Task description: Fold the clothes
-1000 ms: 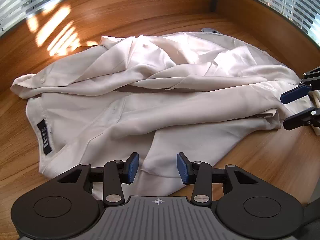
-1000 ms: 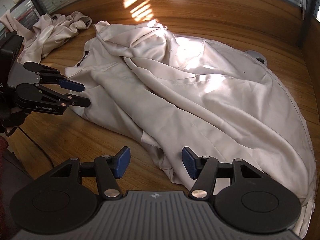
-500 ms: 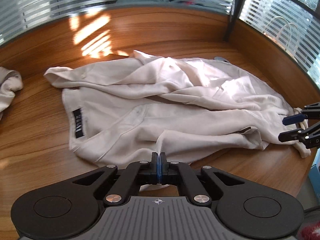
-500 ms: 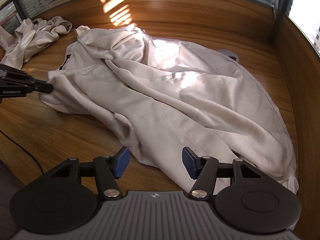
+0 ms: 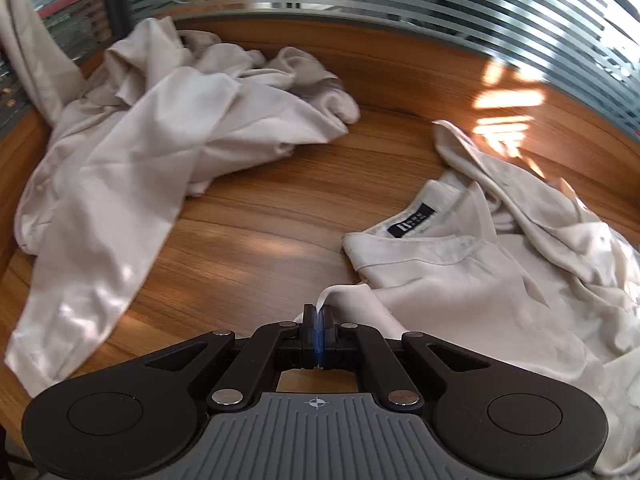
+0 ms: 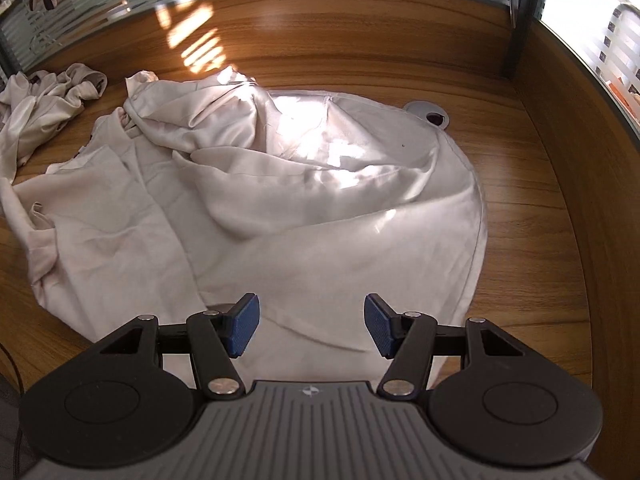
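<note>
Wooden desk, left tool pinching shirt edge, bare wood beside

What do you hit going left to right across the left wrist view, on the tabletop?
Crumpled pile of cream garments → bare wooden tabletop → left hand-held gripper, shut on a fold of the cream shirt → black neck label → cream shirt, spread to the right edge.

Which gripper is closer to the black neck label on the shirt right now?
Left. The left gripper is shut on a shirt edge just below the black neck label. The right gripper hovers open over the opposite end.
</note>
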Demonstrator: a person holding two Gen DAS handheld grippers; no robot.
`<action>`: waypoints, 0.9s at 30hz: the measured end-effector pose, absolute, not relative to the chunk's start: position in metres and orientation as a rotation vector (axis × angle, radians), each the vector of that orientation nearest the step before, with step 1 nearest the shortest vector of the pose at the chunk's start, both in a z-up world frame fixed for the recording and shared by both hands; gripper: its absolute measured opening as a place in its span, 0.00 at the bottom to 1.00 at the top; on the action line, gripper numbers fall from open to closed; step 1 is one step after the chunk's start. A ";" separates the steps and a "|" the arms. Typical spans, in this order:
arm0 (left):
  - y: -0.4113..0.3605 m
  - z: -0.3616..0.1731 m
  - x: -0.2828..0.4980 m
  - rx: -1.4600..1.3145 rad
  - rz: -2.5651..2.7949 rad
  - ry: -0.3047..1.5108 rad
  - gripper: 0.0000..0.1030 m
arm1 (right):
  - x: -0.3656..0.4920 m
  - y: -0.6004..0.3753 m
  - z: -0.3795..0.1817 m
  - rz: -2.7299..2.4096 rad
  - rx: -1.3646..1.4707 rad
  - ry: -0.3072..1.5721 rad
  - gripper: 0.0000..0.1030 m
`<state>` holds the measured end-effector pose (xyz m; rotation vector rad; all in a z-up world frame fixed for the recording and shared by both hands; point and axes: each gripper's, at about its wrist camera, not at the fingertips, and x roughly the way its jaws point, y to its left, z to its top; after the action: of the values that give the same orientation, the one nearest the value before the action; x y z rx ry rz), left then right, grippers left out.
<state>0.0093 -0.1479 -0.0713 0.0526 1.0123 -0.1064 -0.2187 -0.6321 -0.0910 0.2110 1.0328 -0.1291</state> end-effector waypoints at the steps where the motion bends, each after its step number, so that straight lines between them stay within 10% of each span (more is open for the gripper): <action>1: -0.140 -0.069 0.014 0.059 -0.074 1.004 0.02 | -0.215 -0.631 -0.090 -0.126 0.207 1.031 0.63; 12: -0.073 -0.064 0.035 0.088 0.166 0.999 0.05 | -0.158 -0.620 -0.086 -0.107 0.160 1.027 0.63; 18: -0.078 -0.054 0.011 0.022 0.123 0.955 0.47 | -0.110 -0.622 -0.093 -0.107 0.103 1.035 0.63; 27: -0.104 -0.049 -0.008 -0.046 0.085 0.966 0.58 | -0.018 -0.655 -0.097 -0.152 0.101 1.001 0.63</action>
<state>-0.0077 -0.1040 -0.0488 -0.0459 0.9658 0.0852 -0.0181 -0.6547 -0.0967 0.1015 1.0010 -0.1520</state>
